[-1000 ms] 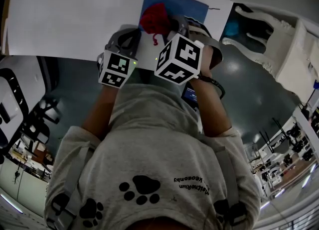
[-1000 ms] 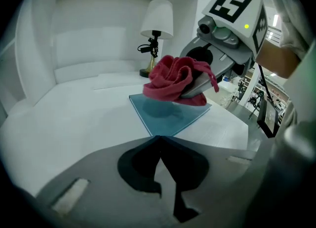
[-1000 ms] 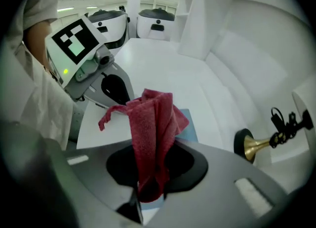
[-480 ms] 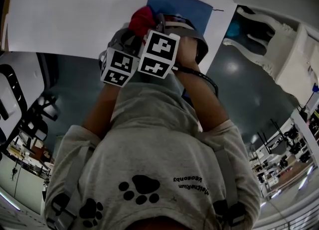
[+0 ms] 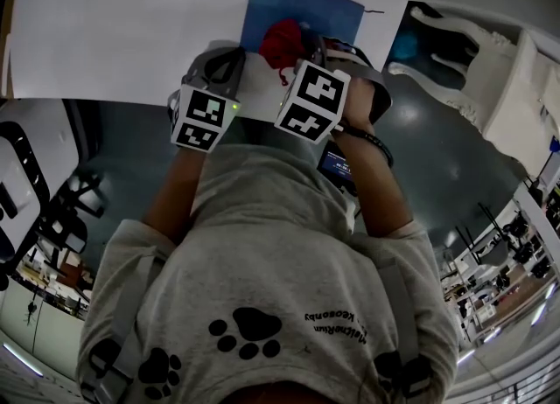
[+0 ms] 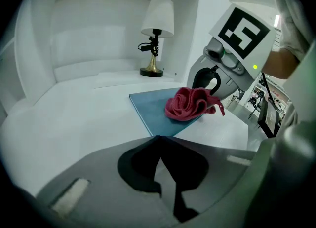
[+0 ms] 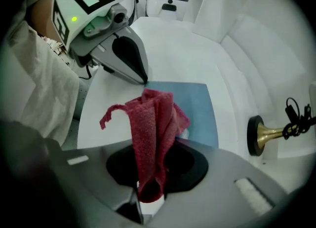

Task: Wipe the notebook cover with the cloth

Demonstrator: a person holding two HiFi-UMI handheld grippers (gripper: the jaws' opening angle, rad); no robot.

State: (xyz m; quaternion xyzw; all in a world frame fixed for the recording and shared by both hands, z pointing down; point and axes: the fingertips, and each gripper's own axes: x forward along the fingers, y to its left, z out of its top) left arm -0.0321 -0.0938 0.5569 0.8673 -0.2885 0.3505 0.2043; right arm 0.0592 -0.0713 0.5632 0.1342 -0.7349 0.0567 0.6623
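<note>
Notebook lies on the white table. Right gripper pinches the red cloth on its blue cover, so wiping looks under way. Left gripper, jaws pressed together, touches its corner. Next, rub the rest

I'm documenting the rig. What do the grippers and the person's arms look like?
The left gripper and right gripper are grey, rounded plastic with dark cut-outs. Each carries a white cube with black square markers and a green light. The person wears a grey short-sleeved T-shirt with black paw prints and a dark band on the right wrist.
</note>
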